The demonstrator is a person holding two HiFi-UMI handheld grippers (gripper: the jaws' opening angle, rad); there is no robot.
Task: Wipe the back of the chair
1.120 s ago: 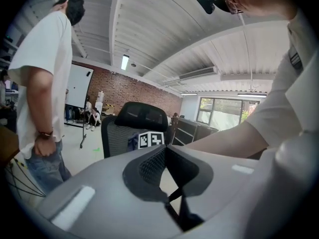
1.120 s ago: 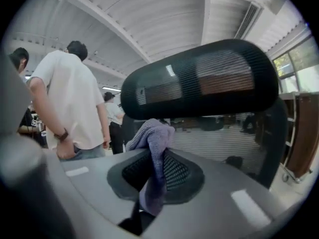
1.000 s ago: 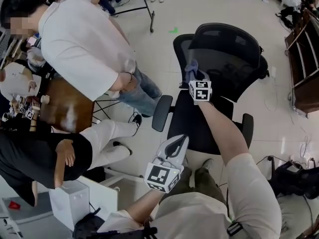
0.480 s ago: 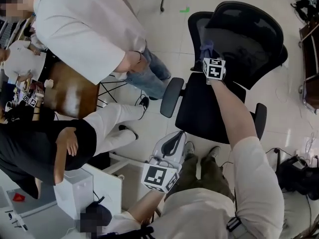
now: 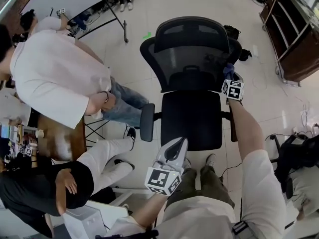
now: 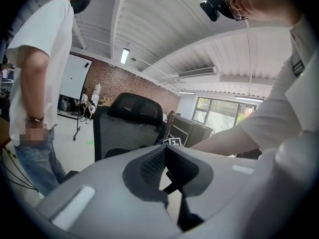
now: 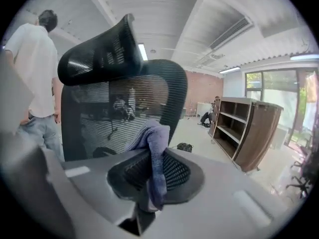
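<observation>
A black mesh office chair [image 5: 192, 49] with a headrest stands in the middle of the head view, its back [image 7: 117, 118] filling the right gripper view. My right gripper [image 5: 229, 76] is at the right edge of the chair back, shut on a purple-blue cloth [image 7: 153, 156] that hangs between its jaws; the cloth [image 5: 228, 69] shows beside the mesh. My left gripper [image 5: 174, 148] is held low near my body, in front of the seat [image 5: 192, 118], shut with nothing in it. In the left gripper view the chair [image 6: 127, 128] stands beyond the shut jaws.
A person in a white shirt [image 5: 55, 83] stands left of the chair, and another sits at lower left [image 5: 75, 178]. A wooden shelf unit [image 5: 294, 29] stands at the right. Cables and a dark bag [image 5: 299, 158] lie on the floor at right.
My right gripper with the cloth has moved from the chair back's left side across to its right edge. The head view has shifted. My left gripper has stayed low.
</observation>
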